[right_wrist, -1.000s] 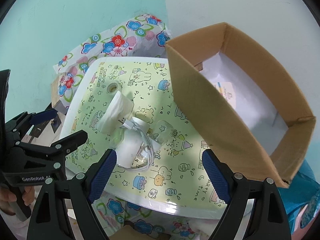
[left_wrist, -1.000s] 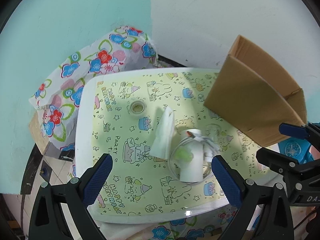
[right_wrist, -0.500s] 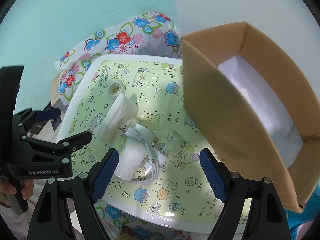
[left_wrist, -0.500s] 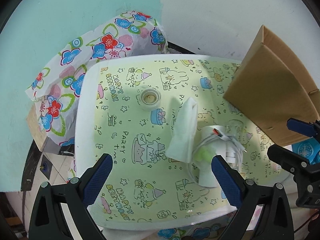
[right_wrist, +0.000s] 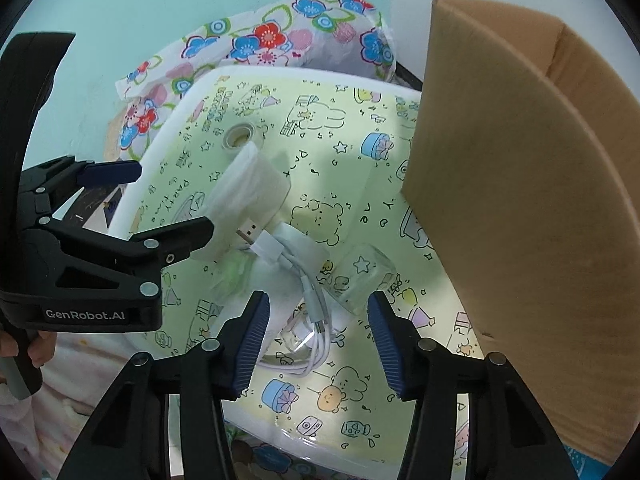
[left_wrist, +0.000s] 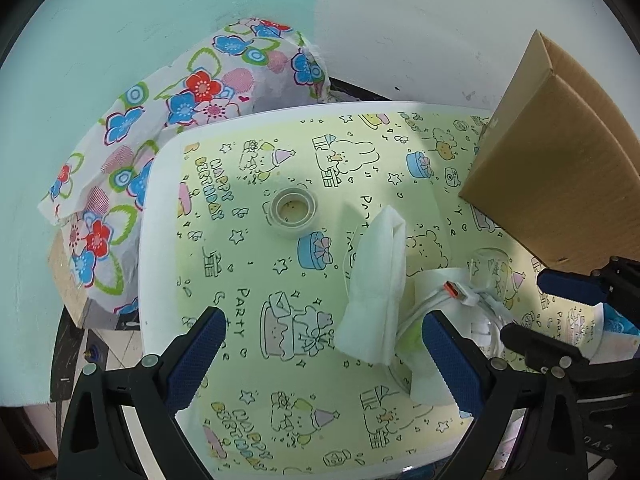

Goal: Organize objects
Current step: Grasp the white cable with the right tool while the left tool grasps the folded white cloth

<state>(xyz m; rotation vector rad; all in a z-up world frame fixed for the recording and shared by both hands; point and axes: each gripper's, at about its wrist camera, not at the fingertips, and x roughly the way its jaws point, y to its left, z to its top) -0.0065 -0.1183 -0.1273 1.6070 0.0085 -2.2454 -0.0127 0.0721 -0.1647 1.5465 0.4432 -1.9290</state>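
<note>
On the party-print table (left_wrist: pixel 240 288) lie a folded white tissue (left_wrist: pixel 376 292) (right_wrist: pixel 248 188), a coiled white USB cable (right_wrist: pixel 308 292) (left_wrist: pixel 464 294) on a white packet, a small clear glass (right_wrist: pixel 366 276) (left_wrist: pixel 490 268) and a clear tape roll (left_wrist: pixel 293 212) (right_wrist: pixel 239 138). My left gripper (left_wrist: pixel 322 354) is open, low over the table, its right finger beside the tissue. My right gripper (right_wrist: pixel 316 338) is open over the cable coil, the glass just past its right finger. It also shows at the right edge of the left wrist view (left_wrist: pixel 560 308).
An open brown cardboard box (right_wrist: pixel 520 208) (left_wrist: pixel 560 184) stands on the right side of the table. A floral cloth (left_wrist: pixel 168 128) (right_wrist: pixel 256 44) is heaped behind the table's far left corner, against a teal and white wall.
Both grippers have moved in closer and lower over the table. The right gripper now hangs over the cable and the left sits beside the tissue. Nothing on the table moved.
</note>
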